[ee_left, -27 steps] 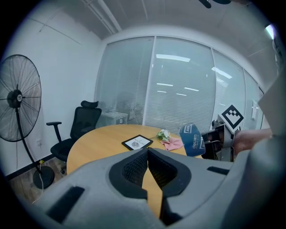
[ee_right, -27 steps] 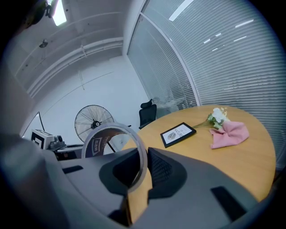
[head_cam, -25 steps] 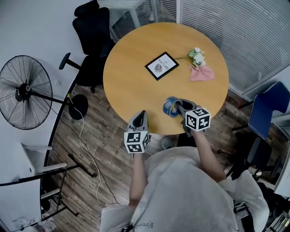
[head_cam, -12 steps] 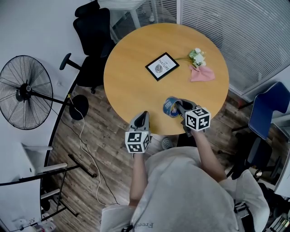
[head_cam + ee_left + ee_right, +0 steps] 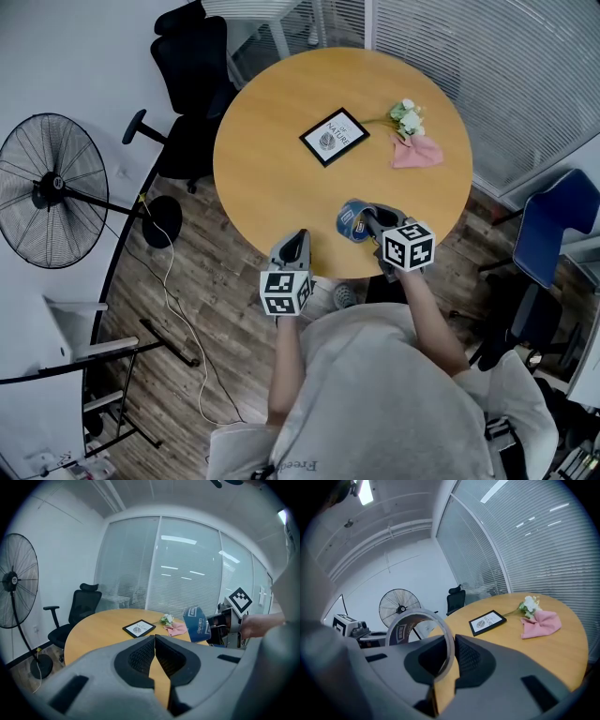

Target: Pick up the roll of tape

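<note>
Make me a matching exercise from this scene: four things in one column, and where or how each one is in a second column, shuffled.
Column one:
1. roll of tape
2. picture frame
3. pink cloth
4. left gripper

Column two:
A. beside the white flowers
B. shut, holding nothing
C. between the jaws of the right gripper
D. lying flat near the middle of the table

Pairs: 1-C, 2-D, 3-A, 4-B

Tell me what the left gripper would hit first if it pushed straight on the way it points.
Most likely the bare top of the round table: the left gripper, jaws shut, tilts slightly down over its near edge. The framed picture lies further along roughly that line; depth is hard to judge.
</note>
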{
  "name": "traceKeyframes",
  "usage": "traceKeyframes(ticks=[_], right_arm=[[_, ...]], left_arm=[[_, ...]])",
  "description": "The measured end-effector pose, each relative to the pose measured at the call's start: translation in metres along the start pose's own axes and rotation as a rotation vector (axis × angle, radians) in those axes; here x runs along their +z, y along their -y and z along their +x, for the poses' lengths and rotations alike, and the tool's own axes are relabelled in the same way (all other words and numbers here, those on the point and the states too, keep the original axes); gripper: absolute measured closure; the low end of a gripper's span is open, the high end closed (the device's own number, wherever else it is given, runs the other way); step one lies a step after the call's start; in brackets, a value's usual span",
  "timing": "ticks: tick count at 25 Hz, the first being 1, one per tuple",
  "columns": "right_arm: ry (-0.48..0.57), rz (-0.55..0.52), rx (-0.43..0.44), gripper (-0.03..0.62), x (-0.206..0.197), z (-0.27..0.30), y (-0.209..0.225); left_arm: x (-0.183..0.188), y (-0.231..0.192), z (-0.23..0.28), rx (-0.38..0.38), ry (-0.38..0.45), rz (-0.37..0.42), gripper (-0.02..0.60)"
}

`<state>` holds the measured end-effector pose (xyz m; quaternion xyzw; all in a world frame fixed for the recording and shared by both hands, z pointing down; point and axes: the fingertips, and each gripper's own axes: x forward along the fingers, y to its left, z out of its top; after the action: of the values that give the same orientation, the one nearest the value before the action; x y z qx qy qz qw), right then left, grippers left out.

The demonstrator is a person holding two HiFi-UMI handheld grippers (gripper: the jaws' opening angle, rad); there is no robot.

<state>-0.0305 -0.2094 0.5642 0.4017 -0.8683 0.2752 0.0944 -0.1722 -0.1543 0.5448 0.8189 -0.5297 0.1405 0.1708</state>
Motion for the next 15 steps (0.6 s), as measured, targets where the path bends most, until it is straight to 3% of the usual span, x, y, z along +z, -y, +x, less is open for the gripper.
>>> traceKeyframes(ticks=[15], right_arm=[[0.014,-0.002,-0.006,0.553,-0.0018,-0.0049,0.0035]], left_arm=[[-0.0007,0.0044,0.0029,-0.008,0.000,0.006,0.572]])
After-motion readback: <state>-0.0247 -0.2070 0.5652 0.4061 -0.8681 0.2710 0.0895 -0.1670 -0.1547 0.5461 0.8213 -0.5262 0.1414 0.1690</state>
